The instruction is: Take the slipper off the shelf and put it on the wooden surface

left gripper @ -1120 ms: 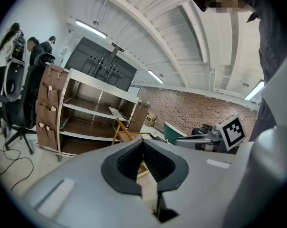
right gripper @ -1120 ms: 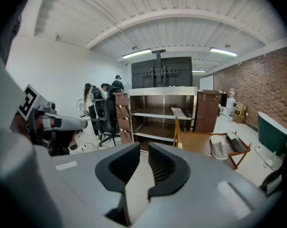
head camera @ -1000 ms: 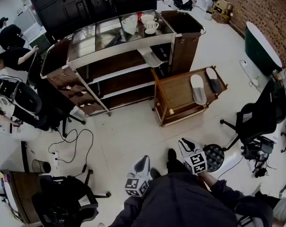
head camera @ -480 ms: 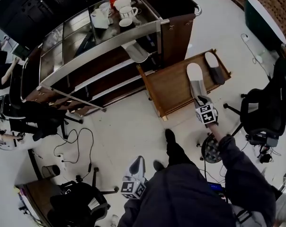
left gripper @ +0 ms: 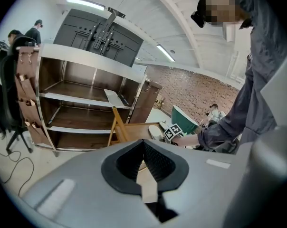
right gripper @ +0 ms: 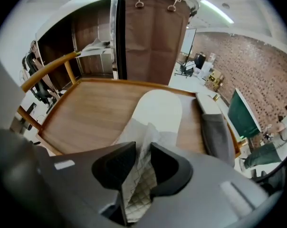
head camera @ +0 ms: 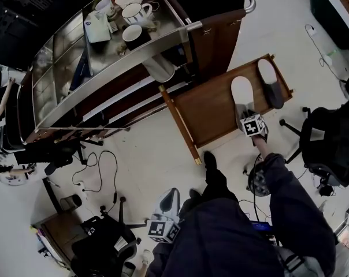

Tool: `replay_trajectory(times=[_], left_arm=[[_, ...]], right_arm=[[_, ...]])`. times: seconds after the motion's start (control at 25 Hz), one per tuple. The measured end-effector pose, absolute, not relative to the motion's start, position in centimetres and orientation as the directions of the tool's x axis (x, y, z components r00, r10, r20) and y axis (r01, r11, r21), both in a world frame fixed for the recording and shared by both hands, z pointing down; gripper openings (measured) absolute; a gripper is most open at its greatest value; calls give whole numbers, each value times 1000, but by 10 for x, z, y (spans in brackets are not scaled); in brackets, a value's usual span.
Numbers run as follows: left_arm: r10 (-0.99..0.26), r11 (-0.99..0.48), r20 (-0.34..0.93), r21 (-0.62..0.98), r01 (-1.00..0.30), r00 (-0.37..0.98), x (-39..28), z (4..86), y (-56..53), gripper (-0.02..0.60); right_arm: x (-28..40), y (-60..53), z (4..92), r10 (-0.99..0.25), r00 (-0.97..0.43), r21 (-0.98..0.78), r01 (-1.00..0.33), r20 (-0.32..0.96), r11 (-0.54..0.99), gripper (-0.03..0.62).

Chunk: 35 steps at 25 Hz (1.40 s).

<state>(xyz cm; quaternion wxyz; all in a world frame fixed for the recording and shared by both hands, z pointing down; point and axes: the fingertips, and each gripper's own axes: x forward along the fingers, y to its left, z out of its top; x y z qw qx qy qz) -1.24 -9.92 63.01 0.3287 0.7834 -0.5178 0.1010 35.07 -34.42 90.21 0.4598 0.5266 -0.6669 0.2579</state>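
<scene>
White quilted fabric is standing up between the jaws of the right gripper [right gripper: 142, 151], and those jaws are opening right now, the pads spreading off the slipper's upper rather than squeezing it. The slipper [right gripper: 155, 110] is lying flat, sole down, on the wooden surface [right gripper: 86, 110], so the carry looks done and the release is what is happening. By my reckoning only the lift-away is left.

The covered toe end is sitting nearest the gripper and the bare heel end is pointing away, toward the shelf [head camera: 134, 51]. Its long axis is running straight out from the jaws. A grey slipper [right gripper: 215, 132] is lying just beside it, roughly parallel.

Down by the person's legs, the left gripper [left gripper: 144, 163] is hanging idle, its jaws slightly apart with nothing between them. A pale thing [head camera: 160, 68] is sitting on the shelf; I cannot tell whether it is another slipper.
</scene>
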Motion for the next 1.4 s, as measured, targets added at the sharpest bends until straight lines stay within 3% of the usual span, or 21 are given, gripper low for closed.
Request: replay_trajectory(times=[0.16, 0.28, 0.52, 0.76, 1.0, 1.2, 1.4], left_arm=[[-726, -258, 510, 418, -871, 460, -4, 631, -115, 12], [-722, -275, 500, 426, -862, 478, -3, 634, -122, 12], [-739, -291, 451, 457, -841, 501, -16, 632, -140, 12], [-781, -314, 371, 460, -830, 502, -78, 623, -168, 12], [-851, -265, 311, 442, -857, 423, -166, 605, -181, 12], [-890, -142, 334, 444, -885, 310, -237, 604, -158, 12], [-902, 22, 390, 466, -884, 183, -289, 617, -114, 12]], right_arm=[[351, -343, 909, -449, -47, 102, -947, 892, 304, 62], [342, -354, 878, -520, -74, 106, -945, 851, 308, 16], [290, -349, 797, -601, -212, 25, -932, 770, 361, 11], [151, -347, 711, -579, -421, -69, -845, 698, 531, 11], [-18, -415, 685, -501, -555, -177, -768, 664, 616, 11], [-124, -495, 710, -485, -522, -199, -797, 702, 570, 11], [-175, -558, 743, -536, -423, -139, -861, 730, 490, 11]])
